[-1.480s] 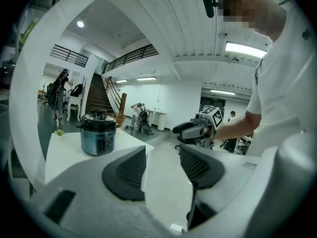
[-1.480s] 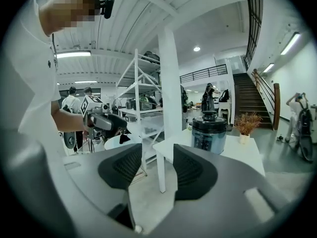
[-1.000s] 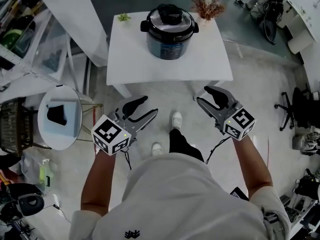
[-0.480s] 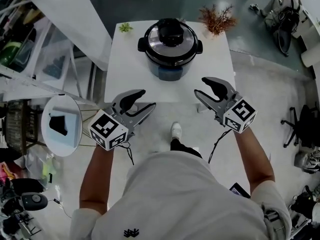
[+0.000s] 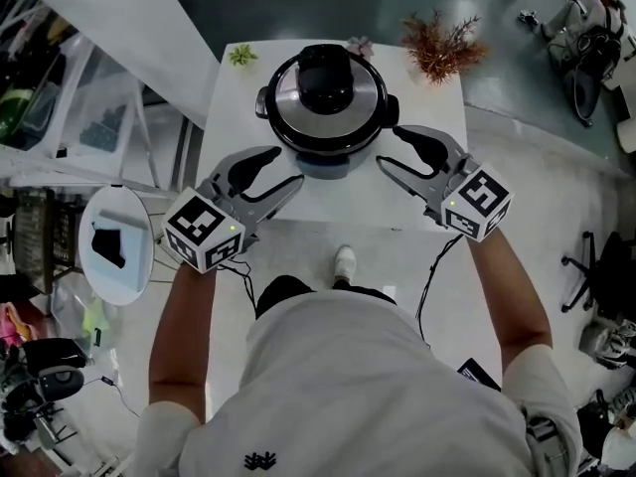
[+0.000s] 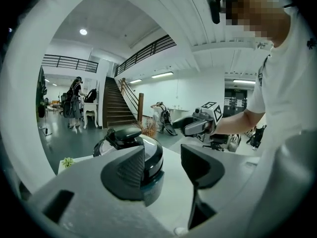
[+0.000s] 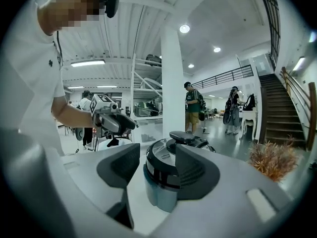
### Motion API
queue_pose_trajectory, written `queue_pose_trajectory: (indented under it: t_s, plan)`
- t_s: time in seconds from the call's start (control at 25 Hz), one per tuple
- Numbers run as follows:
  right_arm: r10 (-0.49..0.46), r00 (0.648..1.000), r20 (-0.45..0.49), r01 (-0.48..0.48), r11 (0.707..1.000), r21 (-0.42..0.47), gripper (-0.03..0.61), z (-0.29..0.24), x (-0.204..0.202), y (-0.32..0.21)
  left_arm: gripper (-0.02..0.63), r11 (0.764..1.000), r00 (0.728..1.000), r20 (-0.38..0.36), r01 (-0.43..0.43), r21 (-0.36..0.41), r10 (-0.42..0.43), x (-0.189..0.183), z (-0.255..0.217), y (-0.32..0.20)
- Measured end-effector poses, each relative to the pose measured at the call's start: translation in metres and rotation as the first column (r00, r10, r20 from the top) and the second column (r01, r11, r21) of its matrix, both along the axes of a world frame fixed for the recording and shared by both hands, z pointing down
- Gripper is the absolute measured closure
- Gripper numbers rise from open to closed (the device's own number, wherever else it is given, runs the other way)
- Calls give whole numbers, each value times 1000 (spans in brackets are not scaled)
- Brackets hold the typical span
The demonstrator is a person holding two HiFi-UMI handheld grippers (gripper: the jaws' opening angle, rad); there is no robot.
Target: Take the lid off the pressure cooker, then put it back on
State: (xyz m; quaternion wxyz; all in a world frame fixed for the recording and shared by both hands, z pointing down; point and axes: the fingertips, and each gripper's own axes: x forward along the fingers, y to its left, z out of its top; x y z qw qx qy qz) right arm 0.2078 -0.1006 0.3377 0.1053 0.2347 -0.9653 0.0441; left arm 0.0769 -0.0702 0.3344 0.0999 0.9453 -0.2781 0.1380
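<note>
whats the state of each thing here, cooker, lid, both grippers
lid, on the pressure cooker, not lifted
pressure cooker, upright on the table, covered
left gripper, jaws apart, nothing between them
right gripper, jaws apart, just been opening wider, nothing between them

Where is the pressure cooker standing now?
In the head view, the pressure cooker stands on the white table, just ahead of the left claw and right claw.
</note>
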Motion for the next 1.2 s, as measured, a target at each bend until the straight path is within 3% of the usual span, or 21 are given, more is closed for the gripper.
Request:
queue_pose_trajectory:
  t_s: [0.36, 0.8, 1.2]
  plan:
    - [-60, 997, -41, 60, 998, -10, 311, 8, -16, -61, 369, 1000, 999, 30, -11, 17, 10, -2, 3, -72]
    - [-96, 991, -91, 92, 995, -41, 281, 24, -45, -120, 348, 989, 986, 81, -147, 10, 145, 7, 20, -137]
    - [-156, 977, -143, 146, 986, -75, 272, 39, -63, -137, 331, 977, 973, 86, -213, -20, 214, 19, 36, -162]
